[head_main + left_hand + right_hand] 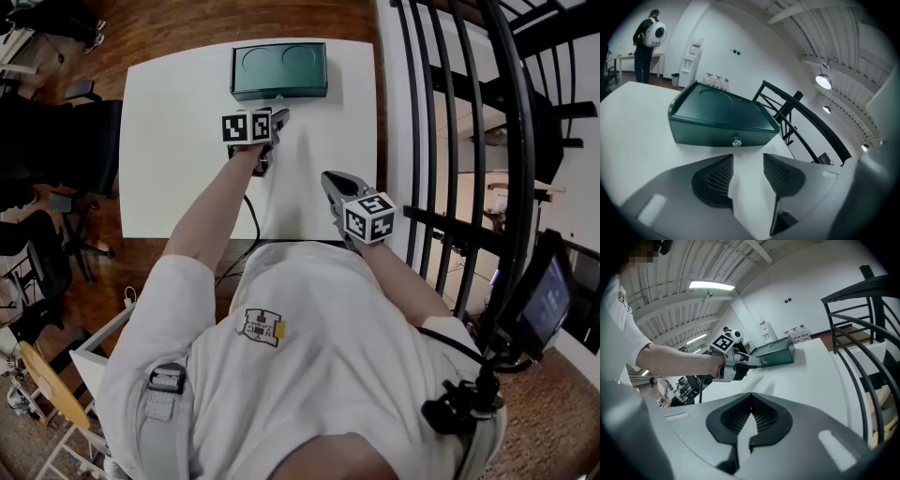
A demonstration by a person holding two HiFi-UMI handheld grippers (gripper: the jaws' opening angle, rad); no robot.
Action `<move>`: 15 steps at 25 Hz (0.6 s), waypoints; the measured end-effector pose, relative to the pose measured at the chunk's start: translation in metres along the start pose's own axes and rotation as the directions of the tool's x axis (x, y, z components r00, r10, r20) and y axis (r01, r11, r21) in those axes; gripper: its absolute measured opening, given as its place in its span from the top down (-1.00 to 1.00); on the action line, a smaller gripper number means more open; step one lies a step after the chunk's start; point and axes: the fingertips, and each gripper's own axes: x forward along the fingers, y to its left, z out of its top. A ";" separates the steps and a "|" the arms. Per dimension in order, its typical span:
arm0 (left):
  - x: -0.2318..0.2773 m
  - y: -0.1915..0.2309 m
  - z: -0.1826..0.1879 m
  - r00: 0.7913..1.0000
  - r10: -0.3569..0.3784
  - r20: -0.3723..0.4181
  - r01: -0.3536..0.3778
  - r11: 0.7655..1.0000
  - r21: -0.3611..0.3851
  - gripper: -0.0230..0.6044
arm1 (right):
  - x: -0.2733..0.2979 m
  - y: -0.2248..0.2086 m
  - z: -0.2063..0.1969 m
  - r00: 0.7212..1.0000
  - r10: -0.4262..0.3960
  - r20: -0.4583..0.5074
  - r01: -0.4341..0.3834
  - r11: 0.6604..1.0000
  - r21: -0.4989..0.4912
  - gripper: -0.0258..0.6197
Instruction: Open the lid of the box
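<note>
Facing the small round knob (pixel 736 142) on the front wall of the dark green box (pixel 279 70), the left claw (pixel 747 161) hangs just short of it. Its jaws are spread wide, with only bare desk (pixel 178 141) between them. The right claw (pixel 750 401) is held near the person's body, jaws together at the tips and empty, well apart from the box.

The likeliest trouble is a shove instead of a lift. The box sits at the far edge of the desk with its lid (pixel 726 105) down and nothing bracing it. A claw pressing forward on the knob or front wall could slide it toward that edge. The knob is small, so a loose or off-centre pinch would probably slip off. A lid raised by one claw alone may also drag the whole box up or tip it.

Room is generous to the left of the box and in front of it, where the desk is bare. To the right, the black railing (pixel 450 141) stands just beyond the desk's edge, leaving the right claw less space to swing wide.
</note>
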 end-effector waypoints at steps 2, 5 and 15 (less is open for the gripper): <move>0.009 0.006 0.013 0.999 0.021 -0.028 -0.020 1.000 0.007 0.36 | 0.005 -0.005 0.005 1.000 -0.008 0.004 0.008 1.000 0.006 0.92; 0.020 0.010 0.025 0.997 0.041 -0.063 -0.041 0.999 0.001 0.36 | 0.013 -0.012 0.011 1.000 -0.020 0.002 0.020 1.000 0.006 0.92; 0.029 0.026 0.019 0.978 0.097 -0.185 -0.109 0.993 -0.054 0.70 | 0.049 -0.036 0.044 0.999 -0.039 -0.022 0.038 0.999 -0.013 0.92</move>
